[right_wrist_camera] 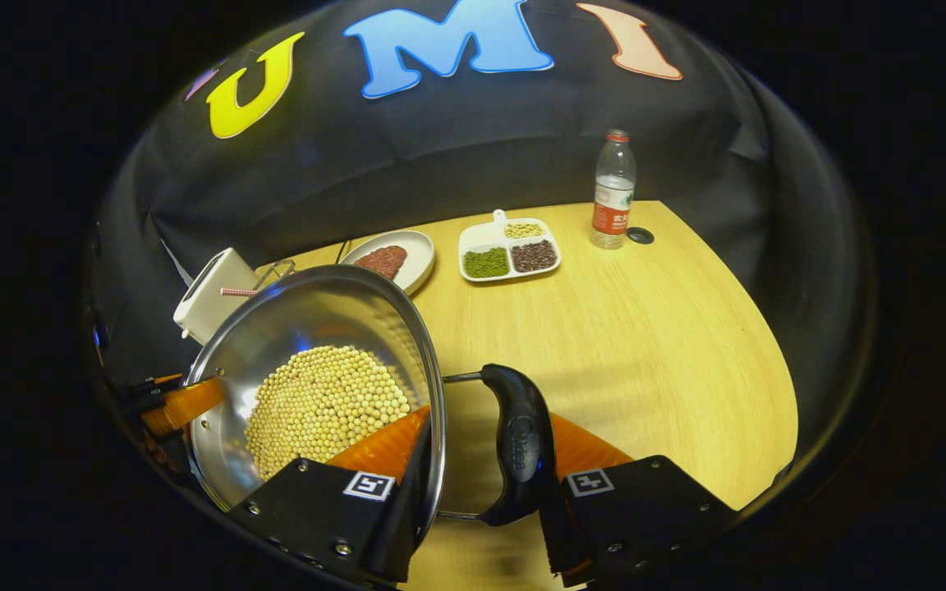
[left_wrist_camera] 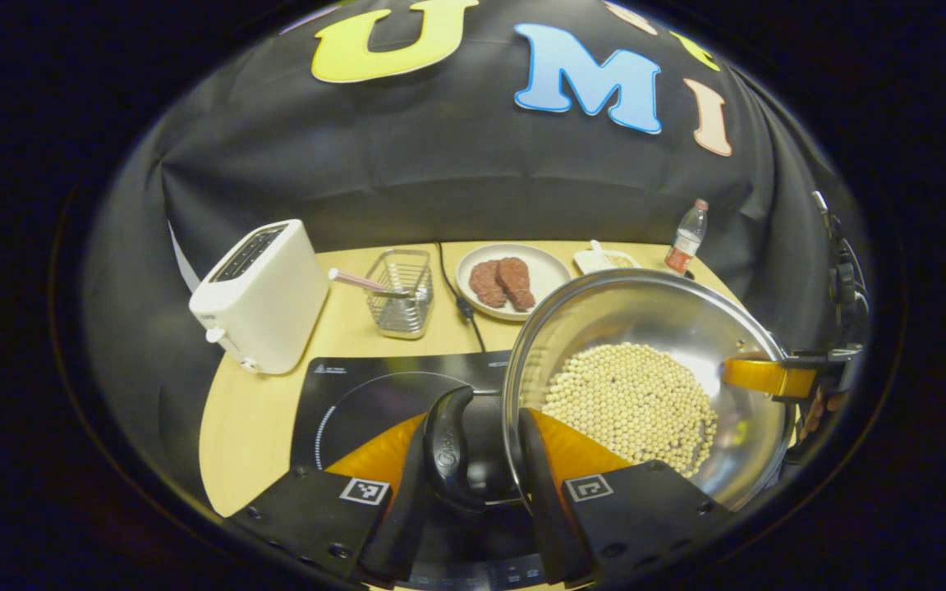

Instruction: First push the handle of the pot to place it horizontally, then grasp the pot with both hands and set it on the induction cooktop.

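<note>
Both grippers clamped on the pot (left_wrist_camera: pixel 645 369): left gripper (left_wrist_camera: pixel 473 460) pinching one black loop handle (left_wrist_camera: pixel 448 447) with rim, right gripper (right_wrist_camera: pixel 481 460) pinching the other handle (right_wrist_camera: pixel 522 443). Carried above the induction cooktop (left_wrist_camera: pixel 358 394), partly over its glass. Best kept level and lowered evenly (round beans (right_wrist_camera: pixel 321 406) roll easily). Polished steel bowl, thin rim, smooth moulded handles; glossy dark cooktop on pale wood-grain worktop (right_wrist_camera: pixel 645 328).

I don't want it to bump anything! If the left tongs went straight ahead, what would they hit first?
Probably the pot itself: its black handle already sits between the left tongs.
</note>
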Action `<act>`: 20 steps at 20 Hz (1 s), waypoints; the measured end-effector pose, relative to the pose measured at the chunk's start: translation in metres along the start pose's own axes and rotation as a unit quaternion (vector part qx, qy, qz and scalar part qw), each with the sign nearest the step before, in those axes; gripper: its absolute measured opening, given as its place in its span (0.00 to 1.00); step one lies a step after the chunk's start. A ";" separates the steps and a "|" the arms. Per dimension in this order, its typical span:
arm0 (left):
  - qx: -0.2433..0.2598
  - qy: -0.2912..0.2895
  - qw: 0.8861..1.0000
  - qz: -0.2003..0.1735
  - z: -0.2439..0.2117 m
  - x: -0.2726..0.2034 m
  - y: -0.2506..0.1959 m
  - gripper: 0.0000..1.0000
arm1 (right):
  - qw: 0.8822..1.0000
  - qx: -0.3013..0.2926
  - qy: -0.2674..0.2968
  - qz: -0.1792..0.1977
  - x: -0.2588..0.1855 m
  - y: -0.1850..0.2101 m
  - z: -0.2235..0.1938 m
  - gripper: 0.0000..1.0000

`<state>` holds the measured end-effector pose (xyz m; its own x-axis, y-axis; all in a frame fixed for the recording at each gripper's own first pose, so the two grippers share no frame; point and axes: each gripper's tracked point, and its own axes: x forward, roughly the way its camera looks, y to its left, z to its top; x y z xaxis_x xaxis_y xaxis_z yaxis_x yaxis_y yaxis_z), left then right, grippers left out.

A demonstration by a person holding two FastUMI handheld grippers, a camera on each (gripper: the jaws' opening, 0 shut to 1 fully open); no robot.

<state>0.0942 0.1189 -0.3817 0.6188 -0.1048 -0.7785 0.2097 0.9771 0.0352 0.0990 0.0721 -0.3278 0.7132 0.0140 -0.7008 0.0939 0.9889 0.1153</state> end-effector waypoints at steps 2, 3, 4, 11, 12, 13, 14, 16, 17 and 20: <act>-0.001 -0.001 1.000 0.005 -0.002 -0.005 0.020 0.63 | 1.000 -0.001 0.002 0.004 0.004 0.019 -0.003 0.61; -0.001 0.000 1.000 0.007 -0.004 -0.006 0.029 0.66 | 1.000 -0.002 0.003 0.006 0.006 0.028 -0.004 0.61; -0.001 0.002 1.000 0.008 -0.006 -0.007 0.037 0.63 | 1.000 -0.002 0.005 0.007 0.008 0.036 -0.006 0.62; 0.003 0.004 1.000 0.019 -0.011 -0.017 0.097 0.63 | 1.000 0.001 0.015 0.015 0.017 0.091 -0.022 0.62; 0.002 0.003 1.000 0.020 -0.011 -0.018 0.104 0.63 | 1.000 0.001 0.017 0.015 0.018 0.097 -0.023 0.61; 0.000 0.003 1.000 0.021 -0.013 -0.018 0.112 0.63 | 1.000 0.000 0.018 0.015 0.021 0.103 -0.025 0.61; -0.001 0.004 1.000 0.022 -0.014 -0.019 0.119 0.63 | 1.000 -0.001 0.020 0.015 0.022 0.110 -0.026 0.61; 0.001 0.004 1.000 0.023 -0.017 -0.019 0.134 0.63 | 1.000 -0.003 0.023 0.016 0.025 0.123 -0.030 0.62; 0.001 0.003 1.000 0.024 -0.018 -0.020 0.142 0.63 | 1.000 -0.004 0.024 0.017 0.026 0.130 -0.033 0.61; 0.006 0.001 1.000 0.026 -0.018 -0.019 0.160 0.66 | 0.999 -0.001 0.028 0.018 0.032 0.148 -0.038 0.61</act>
<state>0.1022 0.2802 -0.3721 0.6275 -0.0528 -0.7768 0.1863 0.9789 0.0840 0.1092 0.2242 -0.3596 0.6760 0.0586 -0.7346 0.0665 0.9879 0.1400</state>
